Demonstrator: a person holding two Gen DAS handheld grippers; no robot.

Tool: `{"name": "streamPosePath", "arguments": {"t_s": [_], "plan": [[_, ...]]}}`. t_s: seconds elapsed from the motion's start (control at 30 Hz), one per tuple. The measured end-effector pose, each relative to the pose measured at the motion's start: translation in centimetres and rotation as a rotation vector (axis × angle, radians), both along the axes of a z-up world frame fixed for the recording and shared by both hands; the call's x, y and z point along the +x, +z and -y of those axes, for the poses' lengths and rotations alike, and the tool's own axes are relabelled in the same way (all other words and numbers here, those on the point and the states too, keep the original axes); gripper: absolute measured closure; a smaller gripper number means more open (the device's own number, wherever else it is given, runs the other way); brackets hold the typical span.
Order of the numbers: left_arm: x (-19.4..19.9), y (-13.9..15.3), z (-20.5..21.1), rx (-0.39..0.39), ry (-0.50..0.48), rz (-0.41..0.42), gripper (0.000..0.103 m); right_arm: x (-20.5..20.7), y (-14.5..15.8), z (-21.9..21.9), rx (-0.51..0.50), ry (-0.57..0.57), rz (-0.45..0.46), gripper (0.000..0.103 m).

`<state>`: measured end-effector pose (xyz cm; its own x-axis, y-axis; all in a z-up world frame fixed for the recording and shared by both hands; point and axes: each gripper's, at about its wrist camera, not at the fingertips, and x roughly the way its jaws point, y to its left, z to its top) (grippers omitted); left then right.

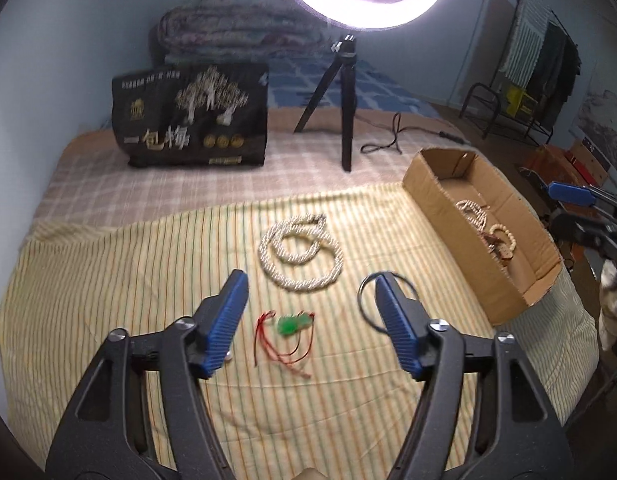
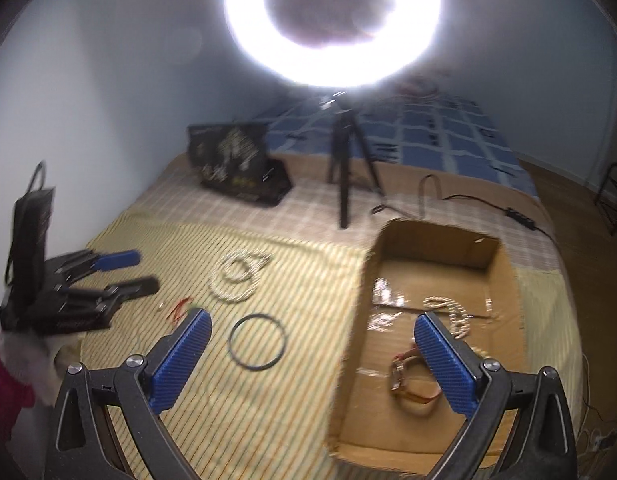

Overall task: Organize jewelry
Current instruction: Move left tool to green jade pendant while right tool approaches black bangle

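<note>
My left gripper (image 1: pixel 310 300) hung spread and empty above the pendant (image 1: pixel 294 323); my right gripper (image 2: pixel 310 344) gaped over the box (image 2: pixel 436 248) rim. I feared snagging cloth (image 1: pixel 108 280) with the thin cord.

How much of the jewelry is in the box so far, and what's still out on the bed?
Done: beaded bracelets and a watch lie in the cardboard box. In hand: nothing; the left gripper and right gripper are both open and empty. Left on the striped cloth: the white bead necklace, the green pendant on red cord and the dark bangle.
</note>
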<state>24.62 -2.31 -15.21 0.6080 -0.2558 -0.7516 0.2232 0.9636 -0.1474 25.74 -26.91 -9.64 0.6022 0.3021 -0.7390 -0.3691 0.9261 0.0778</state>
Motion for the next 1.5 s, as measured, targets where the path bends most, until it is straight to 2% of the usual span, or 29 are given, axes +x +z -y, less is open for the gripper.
{"name": "streamPosePath", "arguments": {"t_s": [0.17, 0.33, 0.47, 0.67, 0.8, 1.13, 1.5], "plan": [[0.2, -1.9, -0.7, -0.021, 0.008, -0.057, 0.036, -0.7, -1.9, -2.4, -0.038, 0.073, -0.051, 0.007], [0.2, -3.7, -0.9, -0.023, 0.008, -0.097, 0.036, -1.1, -4.4, -4.4, -0.051, 0.135, -0.115, 0.024], [0.2, -5.1, -0.7, -0.033, 0.009, -0.128, 0.036, -1.2, -6.4, -6.1, -0.071, 0.167, -0.157, 0.029], [0.6, -6.5, -0.1, -0.029, 0.015, -0.145, 0.036, -1.0, -8.8, -7.9, -0.107, 0.2, -0.194, 0.041], [1.1, -7.3, 0.5, -0.012, 0.016, -0.155, 0.036, -0.4, -10.1, -8.3, -0.097, 0.199, -0.227, 0.051], [2.3, -8.9, 0.7, -0.015, 0.054, -0.173, 0.037, 0.4, -11.6, -9.2, -0.124, 0.193, -0.24, 0.058], [2.3, -9.5, 1.3, 0.04, 0.088, -0.14, 0.069, 0.9, -12.6, -10.1, -0.156, 0.189, -0.238, 0.065]]}}
